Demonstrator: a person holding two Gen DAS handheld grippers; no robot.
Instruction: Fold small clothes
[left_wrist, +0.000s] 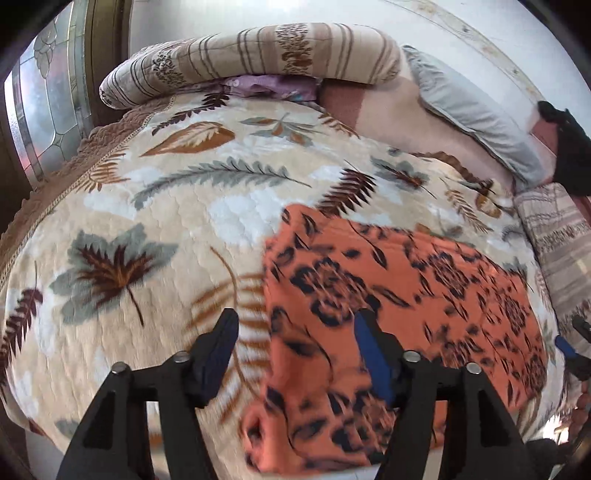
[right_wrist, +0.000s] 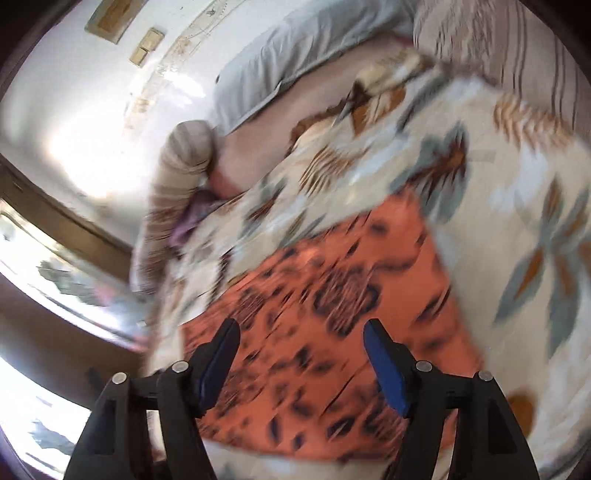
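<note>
Orange patterned garment (left_wrist: 399, 295) lies folded on a bed (left_wrist: 147, 229); left gripper (left_wrist: 295, 347) and right gripper (right_wrist: 301, 354) hover wide, empty. A careless regrasp could drag layers apart.

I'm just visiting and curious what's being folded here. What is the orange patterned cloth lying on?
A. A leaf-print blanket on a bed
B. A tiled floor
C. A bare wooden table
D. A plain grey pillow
A: the orange cloth with dark flowers lies spread flat on the cream blanket printed with leaves, which covers a bed; the grey pillow sits farther back, apart from the cloth.
</note>
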